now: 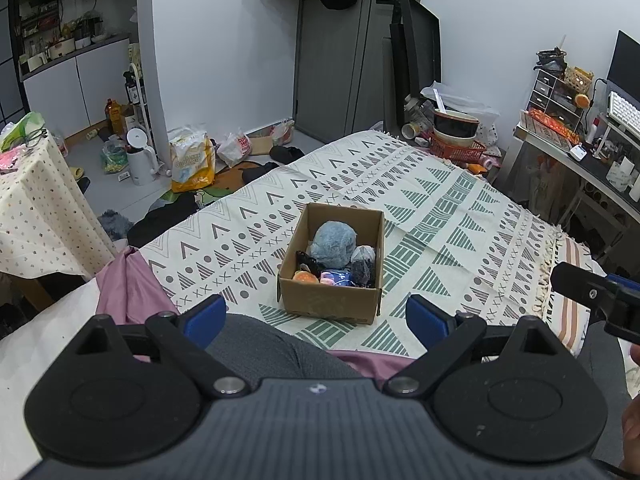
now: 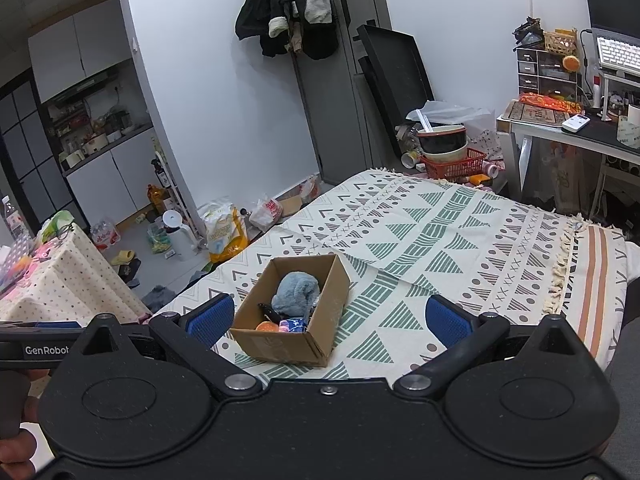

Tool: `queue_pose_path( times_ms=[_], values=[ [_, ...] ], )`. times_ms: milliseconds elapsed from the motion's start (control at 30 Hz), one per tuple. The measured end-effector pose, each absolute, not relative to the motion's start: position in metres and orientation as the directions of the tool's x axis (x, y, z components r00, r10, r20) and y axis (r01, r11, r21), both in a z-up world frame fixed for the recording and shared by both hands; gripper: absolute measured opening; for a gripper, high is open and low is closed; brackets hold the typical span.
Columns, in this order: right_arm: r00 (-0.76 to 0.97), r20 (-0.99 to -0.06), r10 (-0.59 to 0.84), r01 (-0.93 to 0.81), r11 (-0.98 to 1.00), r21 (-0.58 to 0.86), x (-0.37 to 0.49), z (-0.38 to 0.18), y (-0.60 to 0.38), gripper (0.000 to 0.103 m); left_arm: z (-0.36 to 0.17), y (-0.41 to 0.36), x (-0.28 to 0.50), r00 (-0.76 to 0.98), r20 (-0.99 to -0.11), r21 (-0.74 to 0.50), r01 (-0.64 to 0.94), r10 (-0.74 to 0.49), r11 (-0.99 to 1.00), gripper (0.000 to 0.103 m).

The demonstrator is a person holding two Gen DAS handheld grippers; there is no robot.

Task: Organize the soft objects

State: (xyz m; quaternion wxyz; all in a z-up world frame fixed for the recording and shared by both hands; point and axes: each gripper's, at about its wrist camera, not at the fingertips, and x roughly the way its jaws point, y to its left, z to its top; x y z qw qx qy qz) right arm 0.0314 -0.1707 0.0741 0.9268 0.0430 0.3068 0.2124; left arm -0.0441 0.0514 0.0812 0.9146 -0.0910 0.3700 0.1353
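Observation:
A brown cardboard box [image 1: 294,300] [image 2: 276,346] stands on the patterned bedspread [image 1: 440,208] [image 2: 460,240]. Inside lie a fluffy blue-grey soft toy [image 1: 334,242] [image 2: 296,292], a dark soft item [image 1: 363,266], an orange piece [image 1: 305,277] [image 2: 267,326] and a pink-and-blue piece [image 1: 334,278] [image 2: 292,325]. My left gripper [image 1: 316,320] is open and empty, held back from the box's near side. My right gripper [image 2: 328,318] is open and empty too, with the box just ahead between its blue pads [image 2: 210,318]. In the left wrist view, part of the right gripper shows at the right edge.
A person's grey-clad knee [image 1: 276,348] and pink cloth [image 1: 128,288] lie below the left gripper. A red basket with stacked bowls [image 1: 456,132] [image 2: 448,152] sits beyond the bed's far corner. A desk [image 2: 580,132] stands right, a dotted table [image 1: 36,200] left, with floor clutter between.

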Motion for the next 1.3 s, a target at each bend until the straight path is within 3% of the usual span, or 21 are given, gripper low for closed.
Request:
queue_pose_path(
  times_ms=[1300],
  values=[
    [0.707,-0.561,0.43,-0.377,0.901,0.215,0.033,0.066,-0.167,0.103,0.081,0.04,-0.041,0.687,-0.703,-0.026,-0.284,0.185,0.958,0.096]
  ],
)
